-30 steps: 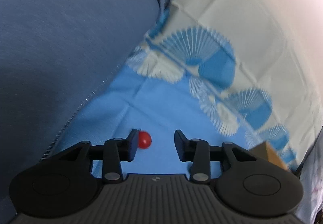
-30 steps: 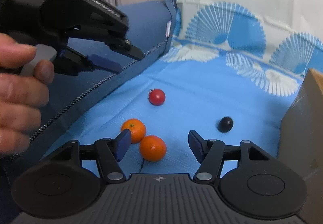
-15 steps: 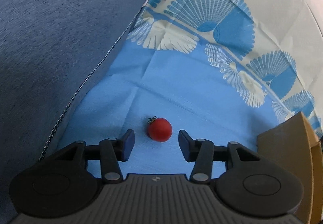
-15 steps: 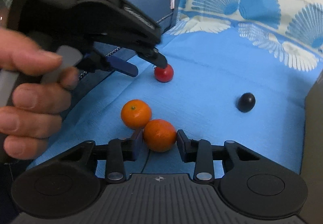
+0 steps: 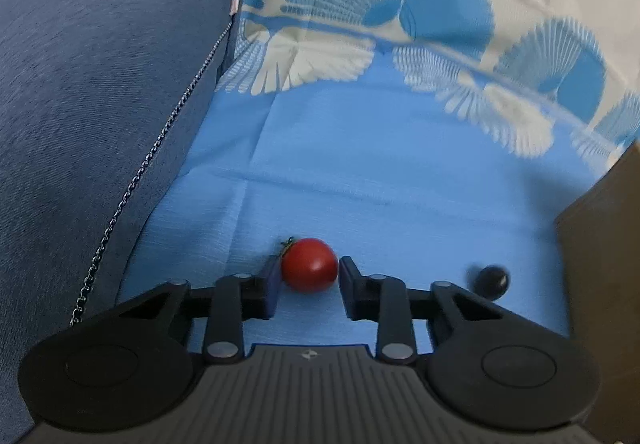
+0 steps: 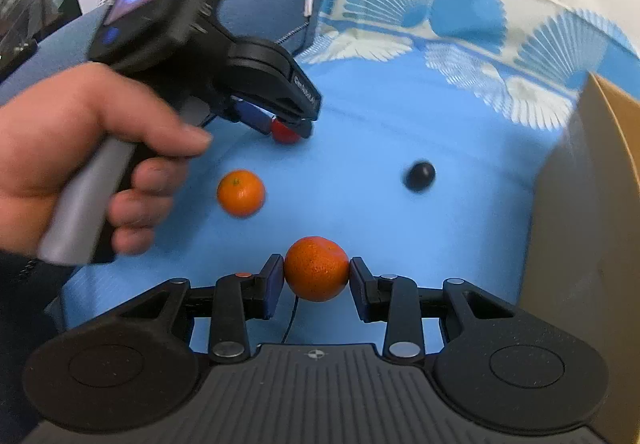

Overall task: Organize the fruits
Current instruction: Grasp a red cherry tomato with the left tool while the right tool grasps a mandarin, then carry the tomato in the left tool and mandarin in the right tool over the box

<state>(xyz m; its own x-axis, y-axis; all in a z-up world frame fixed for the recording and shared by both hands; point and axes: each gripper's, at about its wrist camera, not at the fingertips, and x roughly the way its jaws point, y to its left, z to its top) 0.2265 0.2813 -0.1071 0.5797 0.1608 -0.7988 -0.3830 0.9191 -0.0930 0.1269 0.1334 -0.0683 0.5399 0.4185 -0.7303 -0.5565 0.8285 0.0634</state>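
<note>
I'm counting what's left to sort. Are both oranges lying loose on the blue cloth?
No: one orange lies loose on the blue cloth, the other orange sits clamped between the right gripper jaws.

Bright, even daylight on my blue cloth (image 5: pixel 400 172), shadows soft and faint just under my tools. Fisheye bends everything at the edges, corners going dark. Motion blur smears the small dark fruit (image 6: pixel 418 176) ahead, and my hand (image 6: pixel 92 160) left of the right tool.
</note>
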